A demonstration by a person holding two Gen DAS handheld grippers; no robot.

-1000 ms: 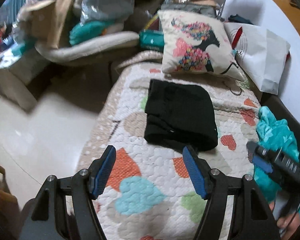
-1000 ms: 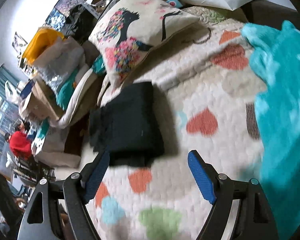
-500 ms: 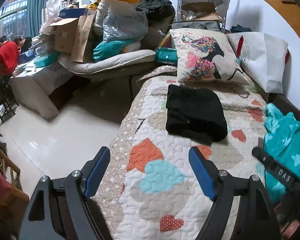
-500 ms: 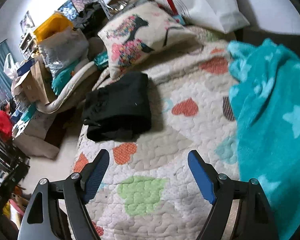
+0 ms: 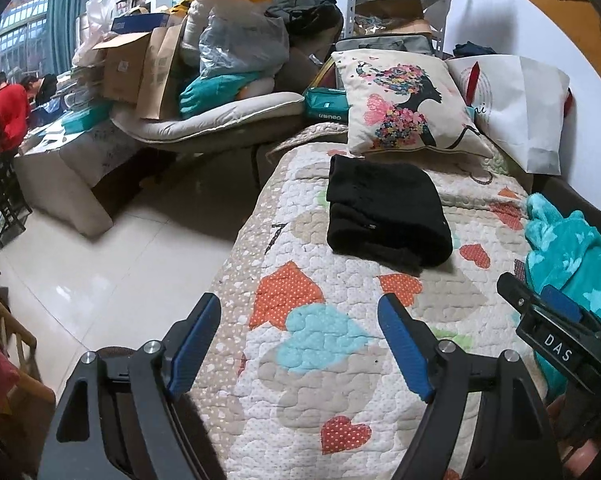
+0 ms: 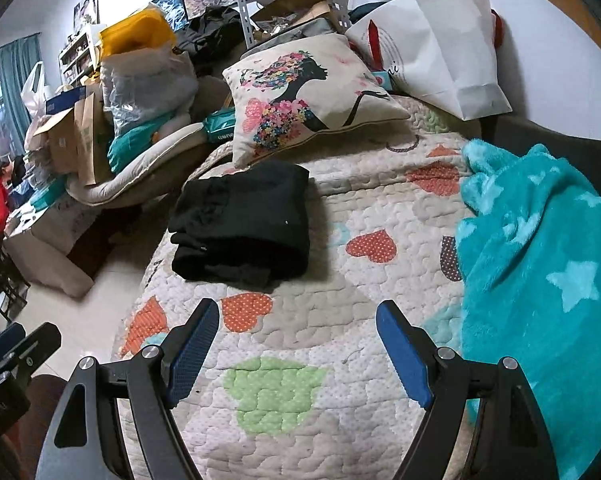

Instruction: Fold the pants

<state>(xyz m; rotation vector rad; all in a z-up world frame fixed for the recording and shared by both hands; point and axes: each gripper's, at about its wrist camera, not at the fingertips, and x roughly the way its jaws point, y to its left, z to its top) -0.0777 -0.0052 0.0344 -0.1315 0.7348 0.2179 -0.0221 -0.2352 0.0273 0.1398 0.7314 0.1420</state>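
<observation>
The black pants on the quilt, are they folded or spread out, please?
Folded: the black pants lie as a compact stacked rectangle, layered edges showing.

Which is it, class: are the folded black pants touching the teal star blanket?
Apart. The right wrist view shows bare quilt between black pants and teal blanket.

Cluttered room: tiled floor (image 5: 100, 264), white wall (image 6: 540, 60).

Folded black pants (image 6: 244, 222) lie on the quilt (image 6: 340, 296), beyond the spread, empty right tongs (image 6: 298, 322).
</observation>
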